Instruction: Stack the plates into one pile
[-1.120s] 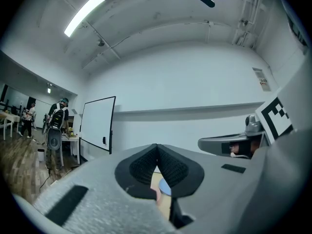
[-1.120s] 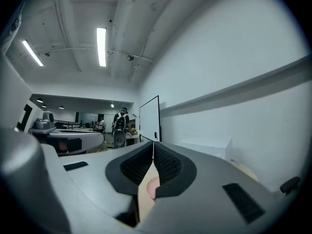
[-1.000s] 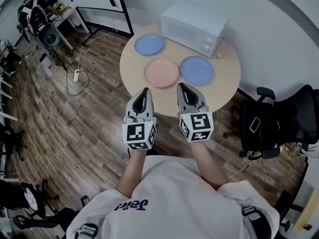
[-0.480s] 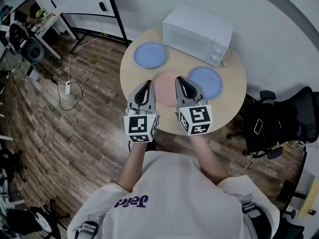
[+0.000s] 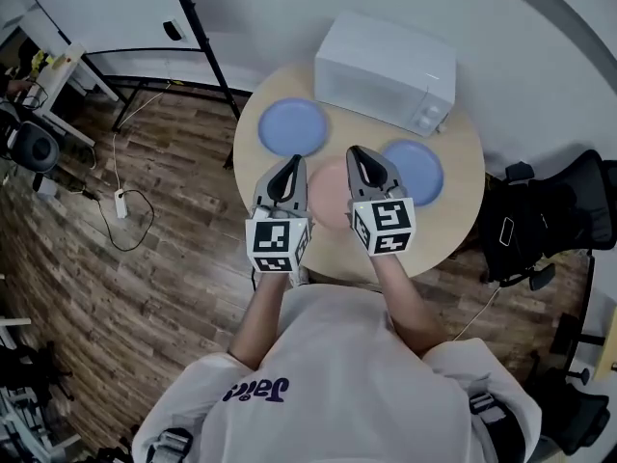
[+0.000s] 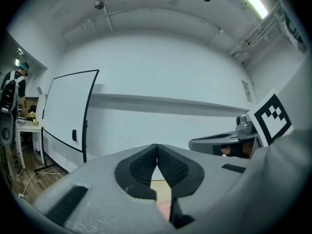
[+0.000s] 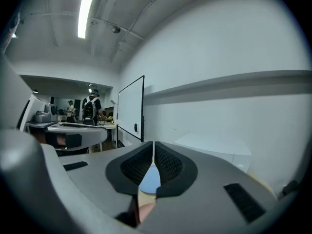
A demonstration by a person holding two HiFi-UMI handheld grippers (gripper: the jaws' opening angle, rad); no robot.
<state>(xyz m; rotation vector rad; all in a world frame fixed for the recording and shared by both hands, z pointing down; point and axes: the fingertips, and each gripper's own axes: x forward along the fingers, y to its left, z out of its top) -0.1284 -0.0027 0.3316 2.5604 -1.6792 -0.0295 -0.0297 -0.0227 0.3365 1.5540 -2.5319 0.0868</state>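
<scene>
A white microwave (image 5: pixel 386 70) stood at the far side of a round, light-wood bench (image 5: pixel 442 228), close to the white wall. The floor (image 5: pixel 125 307) was dark wood plank. On it, left of the bench, lay a white power strip (image 5: pixel 120 204) with its cable looping away. A whiteboard (image 5: pixel 106 13) on a black stand stood against the wall at the upper left, and a white desk (image 5: pixel 60 64) stood beside it. A black office chair (image 5: pixel 569 220) sat just right of the bench. In the left gripper view a person (image 6: pixel 12 89) stood at that desk, far off. A strip light (image 7: pixel 85 11) ran along the ceiling.
</scene>
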